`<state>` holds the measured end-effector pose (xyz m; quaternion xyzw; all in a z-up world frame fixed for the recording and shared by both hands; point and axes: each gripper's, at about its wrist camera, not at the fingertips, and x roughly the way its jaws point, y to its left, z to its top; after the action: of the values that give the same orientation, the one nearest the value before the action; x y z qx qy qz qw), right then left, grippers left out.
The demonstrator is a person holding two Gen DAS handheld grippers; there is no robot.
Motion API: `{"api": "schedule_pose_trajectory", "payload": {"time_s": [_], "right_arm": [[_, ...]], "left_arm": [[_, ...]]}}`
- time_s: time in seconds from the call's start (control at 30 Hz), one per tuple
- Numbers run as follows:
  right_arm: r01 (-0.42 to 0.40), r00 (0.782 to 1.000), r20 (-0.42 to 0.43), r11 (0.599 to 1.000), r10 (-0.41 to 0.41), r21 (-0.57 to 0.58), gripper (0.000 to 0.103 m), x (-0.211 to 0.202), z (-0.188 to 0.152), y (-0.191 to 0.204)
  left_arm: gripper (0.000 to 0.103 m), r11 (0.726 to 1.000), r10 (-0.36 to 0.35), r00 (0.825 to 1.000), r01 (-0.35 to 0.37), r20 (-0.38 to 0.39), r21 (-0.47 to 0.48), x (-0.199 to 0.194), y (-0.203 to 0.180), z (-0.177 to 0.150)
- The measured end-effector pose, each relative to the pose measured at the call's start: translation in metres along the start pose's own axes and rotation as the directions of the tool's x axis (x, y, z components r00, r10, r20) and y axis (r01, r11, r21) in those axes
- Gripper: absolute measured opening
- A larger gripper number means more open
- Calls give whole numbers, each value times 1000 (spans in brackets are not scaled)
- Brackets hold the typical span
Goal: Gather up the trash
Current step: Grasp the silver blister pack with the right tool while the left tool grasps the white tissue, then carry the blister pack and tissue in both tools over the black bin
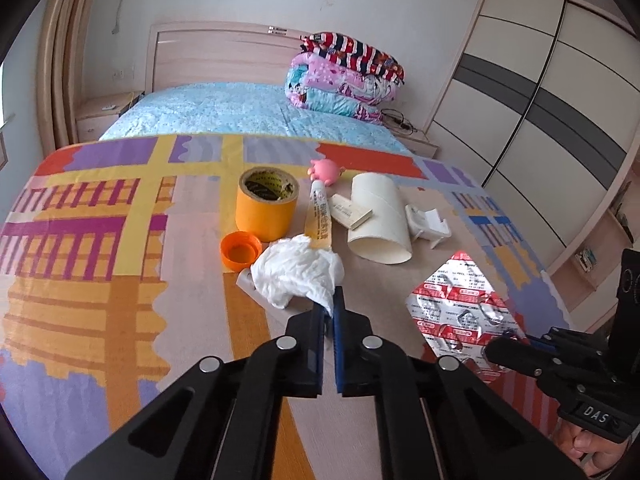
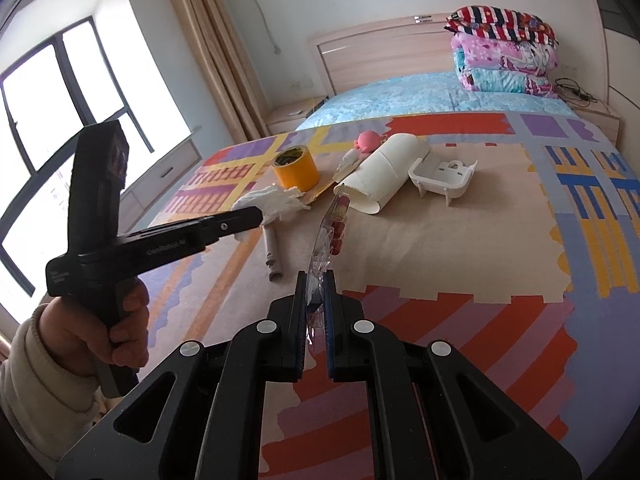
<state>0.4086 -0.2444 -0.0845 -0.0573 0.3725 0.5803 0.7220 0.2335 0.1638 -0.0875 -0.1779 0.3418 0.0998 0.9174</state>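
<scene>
A crumpled white tissue lies on the patterned blanket, and my left gripper is shut on its near corner. From the right wrist view the left gripper reaches into the tissue from the left. My right gripper is shut on a red and silver blister pack, held edge-up above the blanket. In the left wrist view the blister pack shows its flat face, with the right gripper at its lower right corner.
Beyond the tissue lie an orange cap, a yellow tape roll, an ointment tube, a small box, a white paper roll, a white plastic holder and a pink toy. A grey-white tube lies near the tissue.
</scene>
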Motion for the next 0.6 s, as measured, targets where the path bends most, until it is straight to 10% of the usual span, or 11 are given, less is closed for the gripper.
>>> {"api": "schedule_pose_trajectory", "payload": {"time_s": [0.6], "right_arm": [[-12, 999, 51, 999, 14, -53, 8, -64, -22, 38]], "left_arm": [[3, 991, -81, 994, 72, 77, 110, -97, -58, -28]]}}
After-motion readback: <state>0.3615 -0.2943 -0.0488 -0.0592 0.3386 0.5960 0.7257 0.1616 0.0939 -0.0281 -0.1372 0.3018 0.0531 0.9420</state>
